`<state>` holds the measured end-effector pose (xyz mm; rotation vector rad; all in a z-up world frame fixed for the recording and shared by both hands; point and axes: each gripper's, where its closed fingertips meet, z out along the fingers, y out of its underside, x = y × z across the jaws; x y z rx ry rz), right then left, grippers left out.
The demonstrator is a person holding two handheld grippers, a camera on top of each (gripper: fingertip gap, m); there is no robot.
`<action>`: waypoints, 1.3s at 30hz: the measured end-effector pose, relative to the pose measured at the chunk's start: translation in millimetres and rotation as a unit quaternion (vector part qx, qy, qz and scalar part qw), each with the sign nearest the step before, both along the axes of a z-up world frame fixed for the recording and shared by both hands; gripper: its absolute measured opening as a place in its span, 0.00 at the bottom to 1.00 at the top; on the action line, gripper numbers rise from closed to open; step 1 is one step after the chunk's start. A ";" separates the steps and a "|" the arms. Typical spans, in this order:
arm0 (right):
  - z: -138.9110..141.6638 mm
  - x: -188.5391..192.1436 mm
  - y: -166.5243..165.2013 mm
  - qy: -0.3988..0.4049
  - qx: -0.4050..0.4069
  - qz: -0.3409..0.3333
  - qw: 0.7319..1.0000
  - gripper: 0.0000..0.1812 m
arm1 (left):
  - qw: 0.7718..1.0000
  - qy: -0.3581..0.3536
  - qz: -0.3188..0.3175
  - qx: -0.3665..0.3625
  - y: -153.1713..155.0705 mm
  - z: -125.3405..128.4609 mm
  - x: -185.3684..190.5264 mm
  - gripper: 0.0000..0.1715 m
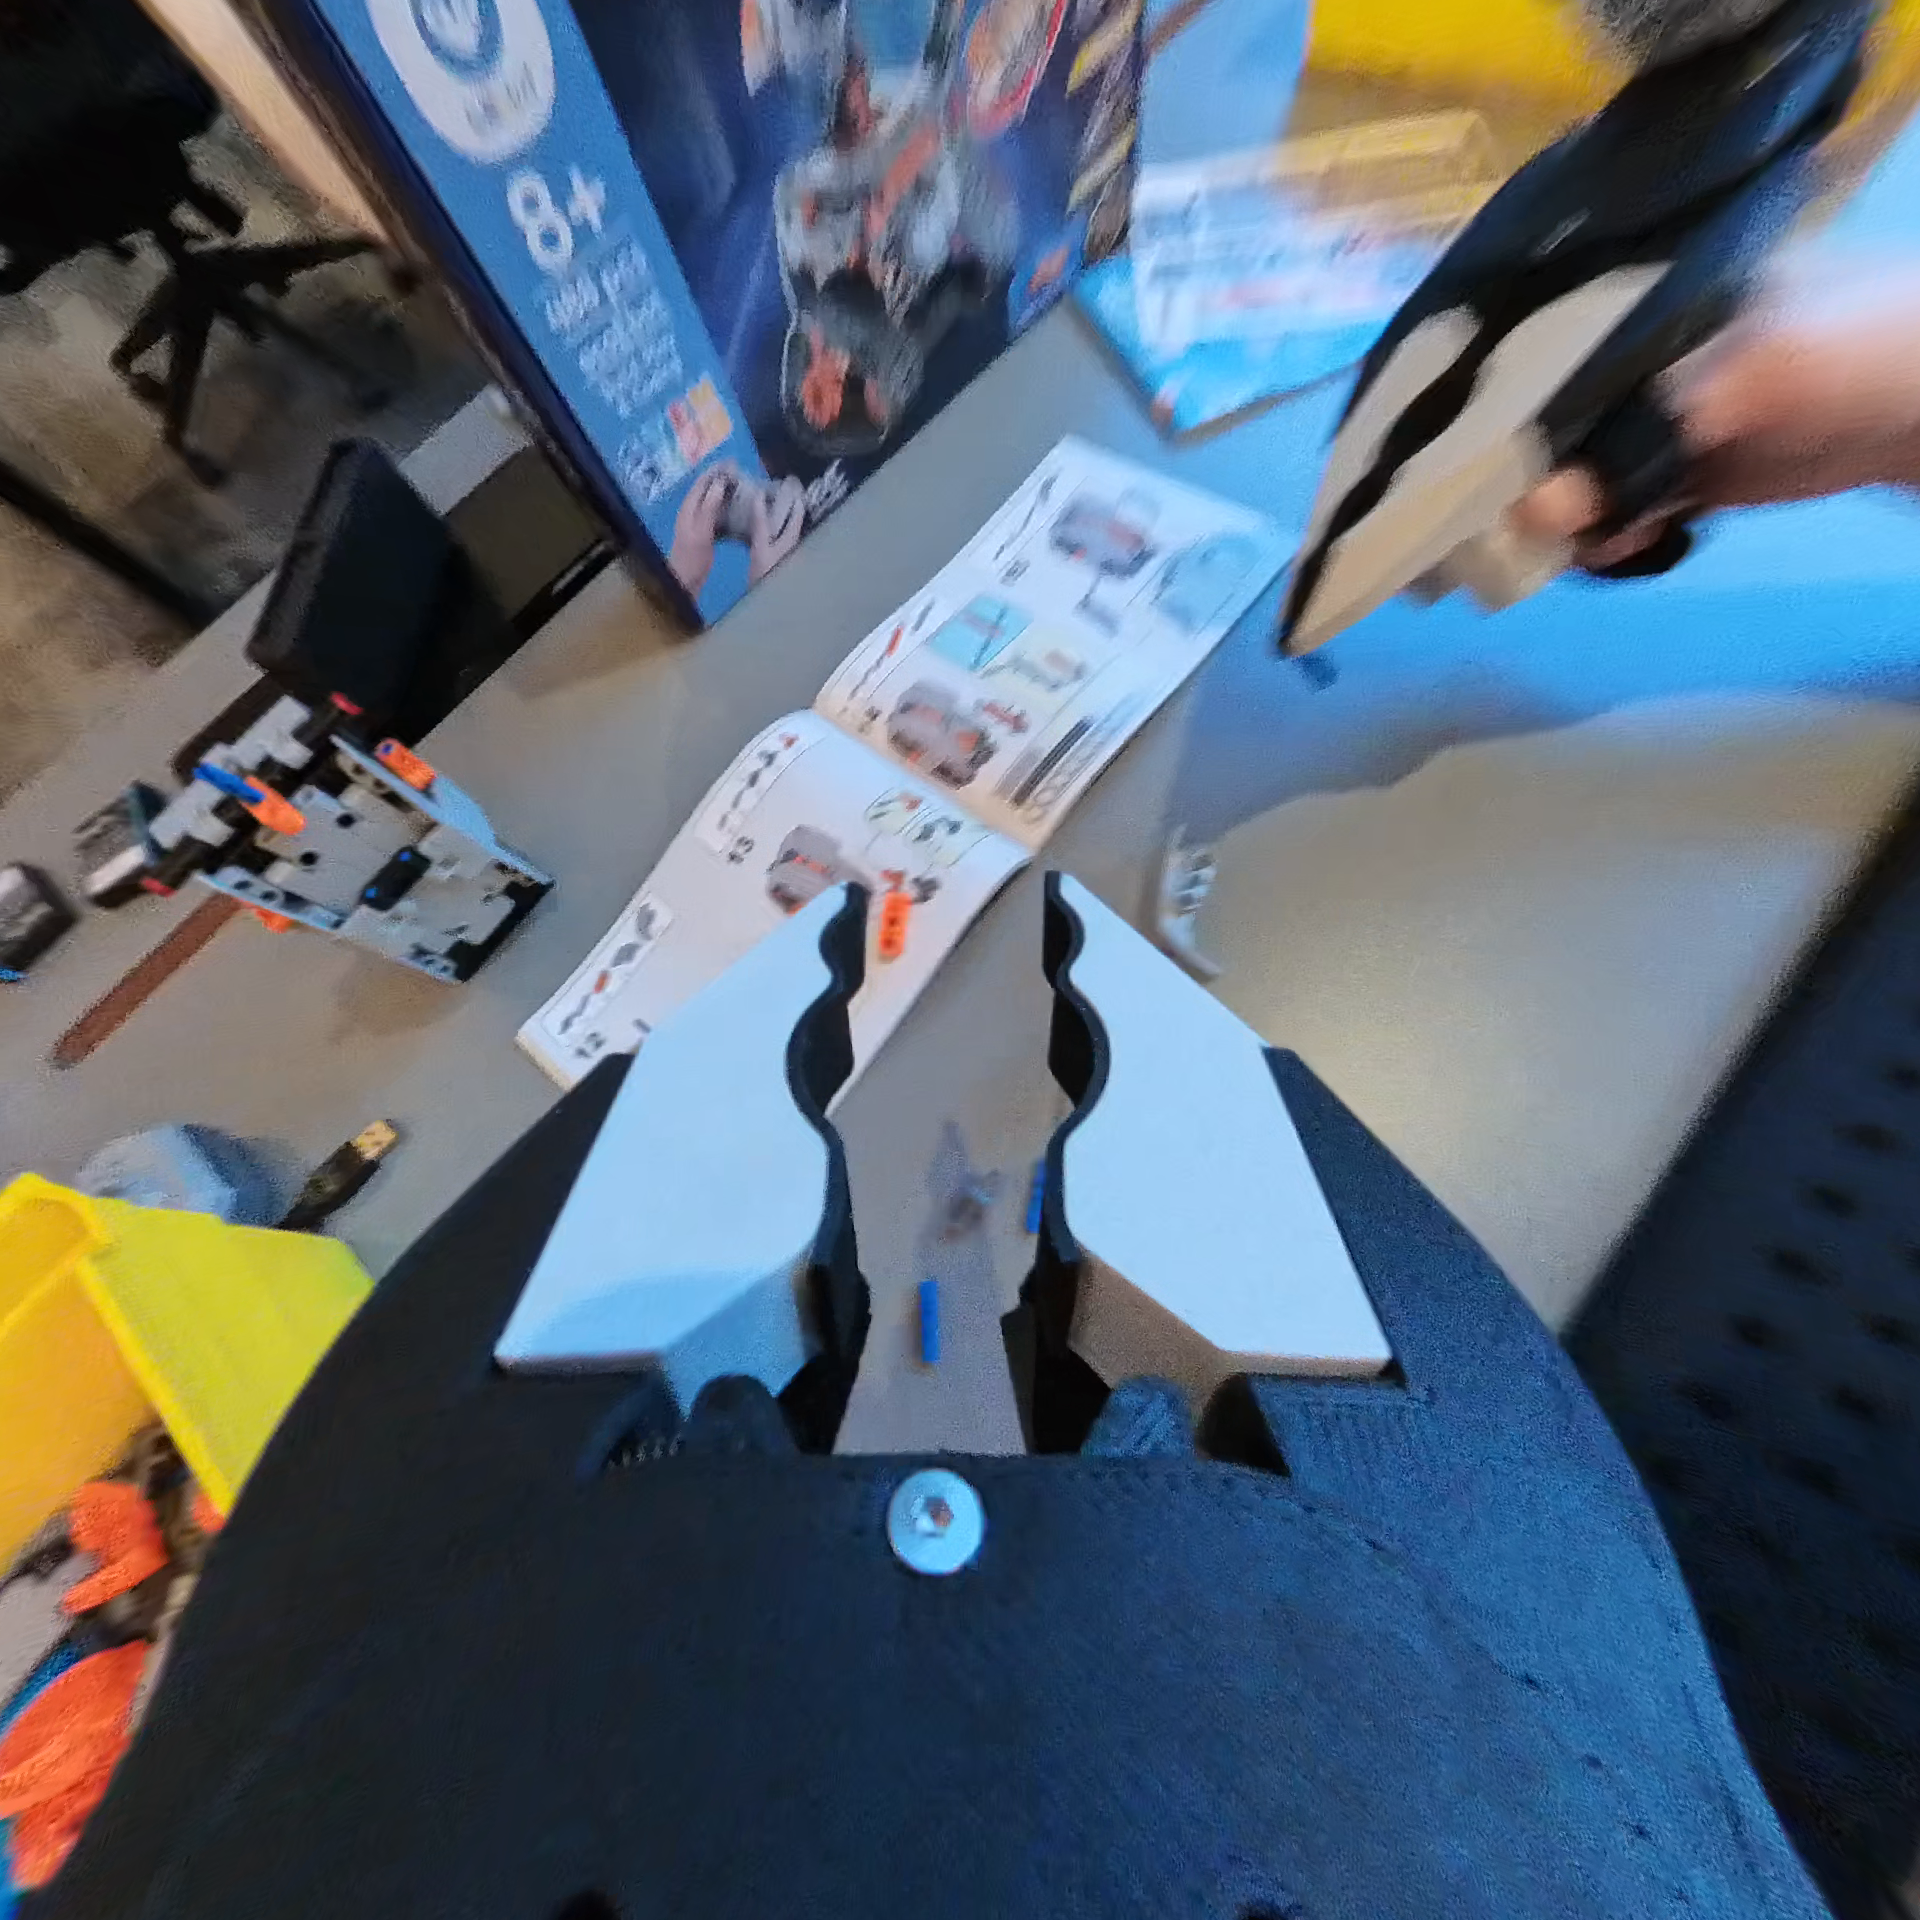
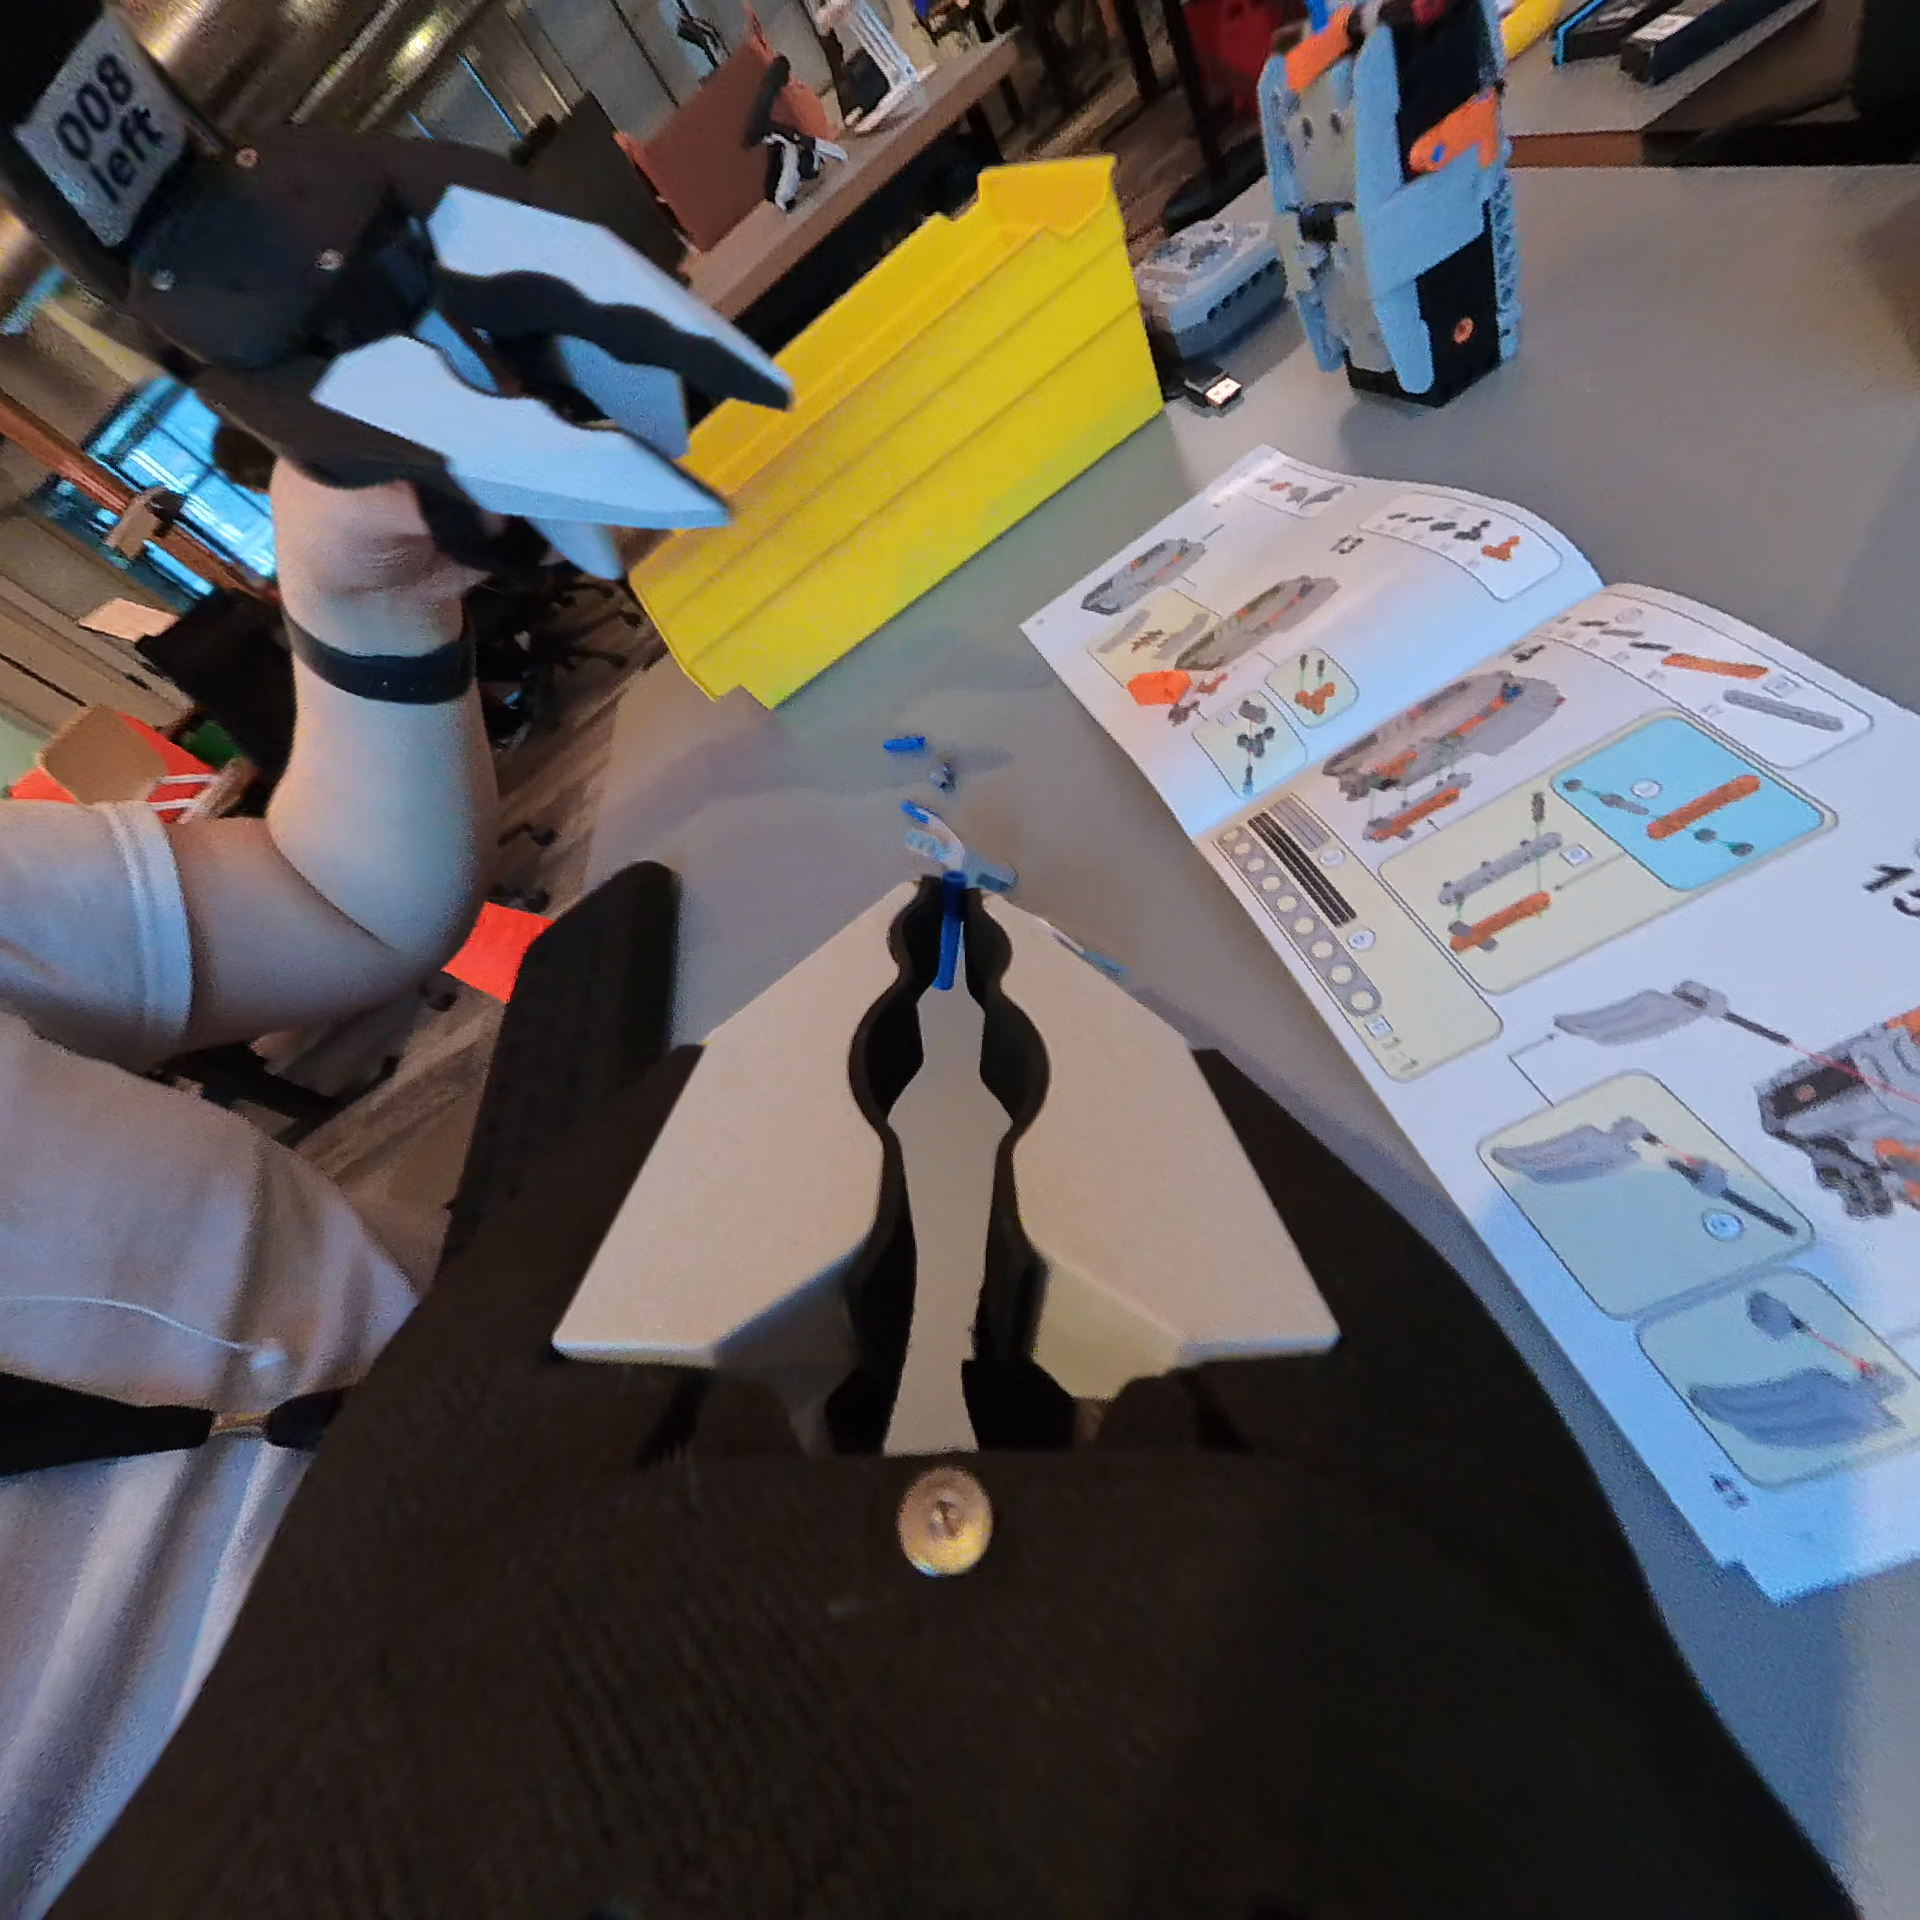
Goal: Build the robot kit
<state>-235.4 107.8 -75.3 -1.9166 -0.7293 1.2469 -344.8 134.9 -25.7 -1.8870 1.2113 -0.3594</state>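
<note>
Blue pin (image 2: 948,935), a small plastic building-toy peg, sits pinched upright between the tips of the right gripper (image 2: 951,914), whose jaws are nearly closed around it. The pin is held just above the grey tabletop (image 2: 1662,416), close to a small scatter of loose blue and grey pieces (image 2: 930,790) lying there.

The left gripper (image 1: 951,904) hovers over the tabletop with its jaws moderately apart and nothing between them. Below it lie another short blue peg (image 1: 928,1320) and a grey piece (image 1: 961,1195), both blurred.

An open instruction booklet (image 2: 1455,831) lies flat beside the loose pieces, showing building diagrams. A small orange piece (image 1: 891,925) rests on its page near the left gripper's tips.

As for progress: a partly built grey, black and orange model (image 2: 1392,197) stands upright further back on the tabletop, so some building looks done, though how much remains cannot be told.

Containers: a yellow plastic bin (image 2: 935,436) sits near the tabletop's edge. In the left wrist view its inside shows orange pieces (image 1: 104,1538) and some darker ones, too blurred to identify. A large blue toy box (image 1: 727,260) stands upright behind the booklet; its contents are hidden.

A person's bare forearm with a dark wristband (image 2: 379,670) holds the left gripper.
</note>
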 end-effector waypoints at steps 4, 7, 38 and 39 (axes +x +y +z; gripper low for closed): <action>-10.4 15.3 1.6 -0.024 0.006 -0.021 0.999 0.02 | 0.999 0.011 0.022 -0.046 25.9 -47.8 15.1 0.14; -9.2 22.4 4.9 -0.019 0.009 -0.033 0.999 0.02 | 0.997 0.017 0.036 -0.065 43.9 -78.0 12.8 0.17; -20.5 24.7 -37.7 -0.036 -0.040 0.093 0.994 0.11 | 0.962 0.028 -0.266 0.051 -106.8 -59.0 90.7 0.03; -21.7 25.2 -39.1 -0.036 -0.040 0.089 0.995 0.10 | 0.957 0.034 -0.280 0.067 -109.3 -56.8 92.0 0.03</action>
